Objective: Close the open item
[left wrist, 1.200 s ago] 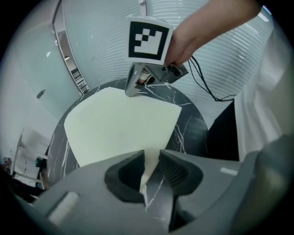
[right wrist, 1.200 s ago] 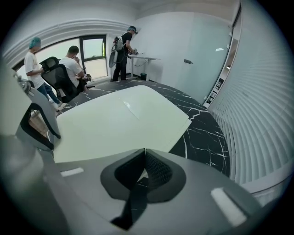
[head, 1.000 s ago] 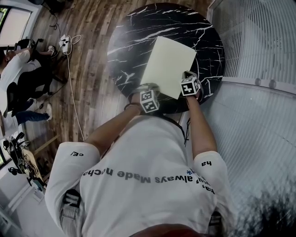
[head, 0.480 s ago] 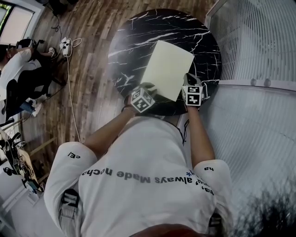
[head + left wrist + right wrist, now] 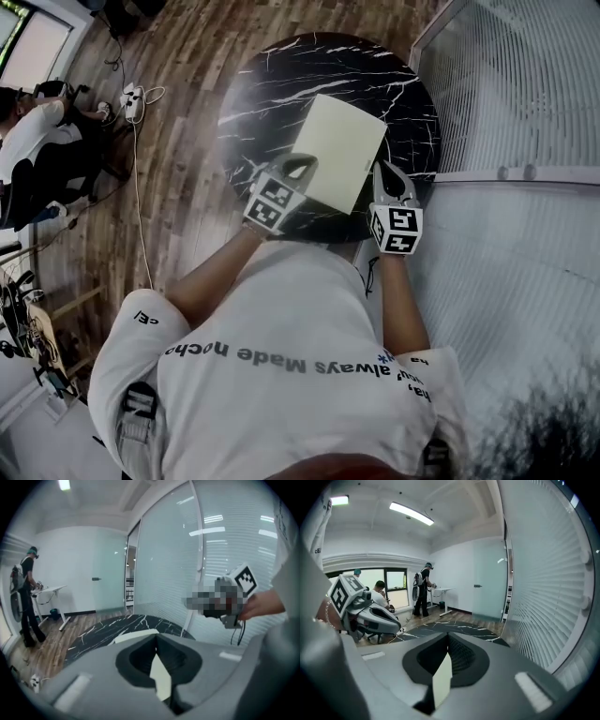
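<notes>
A pale yellow-green folder [image 5: 342, 150] lies shut and flat on the round black marble table [image 5: 281, 84]. Both grippers hang in the air above its near edge. My left gripper [image 5: 302, 167] is over the folder's near left corner; its jaws have just been closing and now meet with nothing between them. My right gripper [image 5: 389, 173] is by the near right corner, jaws together and empty. In the left gripper view the folder [image 5: 136, 635] shows beyond the closed tips [image 5: 157, 637]. In the right gripper view the tips [image 5: 448, 635] meet over the table [image 5: 473, 631].
A glass wall with blinds [image 5: 525, 84] runs close along the table's right side. Wooden floor [image 5: 178, 112] lies to the left, with a power strip and cable [image 5: 131, 91]. People [image 5: 37, 141] are at the far left; one stands by a desk [image 5: 423, 595].
Both grippers have risen from the folder's near edge and now stand well above the table. The left jaws have closed. The folder has stayed flat and shut.
</notes>
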{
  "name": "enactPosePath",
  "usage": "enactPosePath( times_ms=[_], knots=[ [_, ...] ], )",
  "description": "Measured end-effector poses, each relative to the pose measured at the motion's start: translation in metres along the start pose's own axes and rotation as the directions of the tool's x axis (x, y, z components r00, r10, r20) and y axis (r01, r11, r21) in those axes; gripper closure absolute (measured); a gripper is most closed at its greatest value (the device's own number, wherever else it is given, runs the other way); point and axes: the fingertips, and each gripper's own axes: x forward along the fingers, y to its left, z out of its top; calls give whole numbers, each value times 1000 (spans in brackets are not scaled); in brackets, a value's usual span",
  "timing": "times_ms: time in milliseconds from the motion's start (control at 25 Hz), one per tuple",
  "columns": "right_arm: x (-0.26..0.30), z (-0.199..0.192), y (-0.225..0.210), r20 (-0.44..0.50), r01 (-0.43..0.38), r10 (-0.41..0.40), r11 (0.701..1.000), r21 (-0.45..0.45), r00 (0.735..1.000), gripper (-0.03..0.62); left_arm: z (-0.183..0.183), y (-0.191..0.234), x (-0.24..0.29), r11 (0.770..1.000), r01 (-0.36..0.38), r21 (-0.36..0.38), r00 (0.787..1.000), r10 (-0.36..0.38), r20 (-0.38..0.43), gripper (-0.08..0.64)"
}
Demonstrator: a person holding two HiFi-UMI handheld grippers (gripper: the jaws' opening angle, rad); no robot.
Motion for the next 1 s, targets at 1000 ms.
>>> enactPosePath(
  times_ms=[1000],
  knots=[
    [-126,150,69,284,-82,96,995,-58,954,591,181,-47,-117,998,27,48,901,-45,431,557]
  ],
)
